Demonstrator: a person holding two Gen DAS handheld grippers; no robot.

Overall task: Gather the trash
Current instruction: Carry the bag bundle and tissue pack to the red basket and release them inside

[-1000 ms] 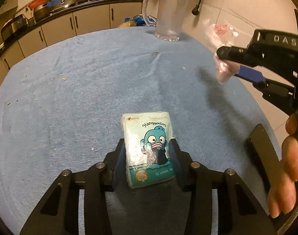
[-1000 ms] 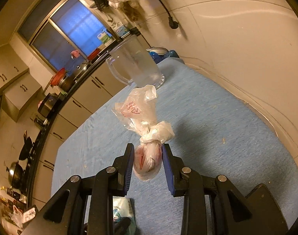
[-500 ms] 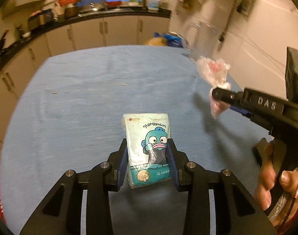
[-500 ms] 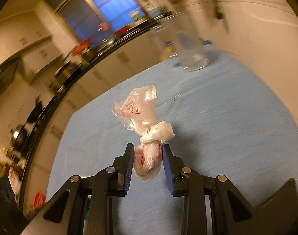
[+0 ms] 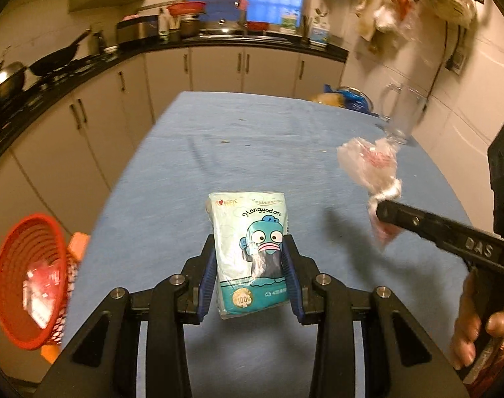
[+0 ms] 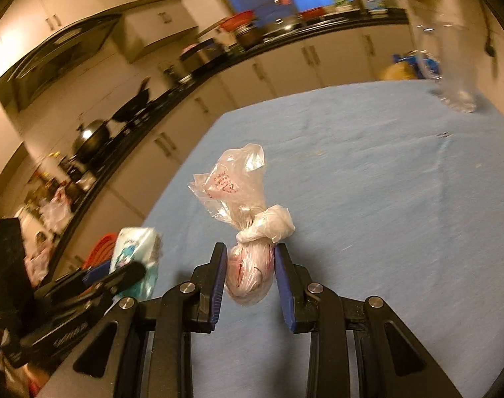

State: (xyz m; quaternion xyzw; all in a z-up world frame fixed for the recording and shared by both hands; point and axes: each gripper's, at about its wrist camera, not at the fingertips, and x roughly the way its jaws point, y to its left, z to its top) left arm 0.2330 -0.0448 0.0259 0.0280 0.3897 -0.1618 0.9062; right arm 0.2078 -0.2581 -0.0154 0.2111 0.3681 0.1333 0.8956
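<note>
blue pads of the left gripper point(image 5: 251, 278) clamp a pale tissue pack point(image 5: 248, 248) by its two sides; the pack stands upright between them, printed with a teal cartoon fish, lifted clear above the blue tablecloth point(image 5: 252, 152). the right gripper point(image 6: 249, 278) is clenched on the bulging lower end of a knotted clear plastic bag point(image 6: 248, 232); the knot and the crumpled neck with red print rise above the pads, and the bag hangs free over the cloth. in the left wrist view that same bag point(image 5: 373, 172) shows at the right, pinched in the other tool's black finger, with a hand point(image 5: 477, 325) on the handle below. off the table's left edge sits a red mesh basket point(image 5: 30, 282) with a red-and-white wrapper inside. a clear glass pitcher point(image 5: 401, 112) stands at the table's far right, near the wall. kitchen counters with pans curve behind.
</note>
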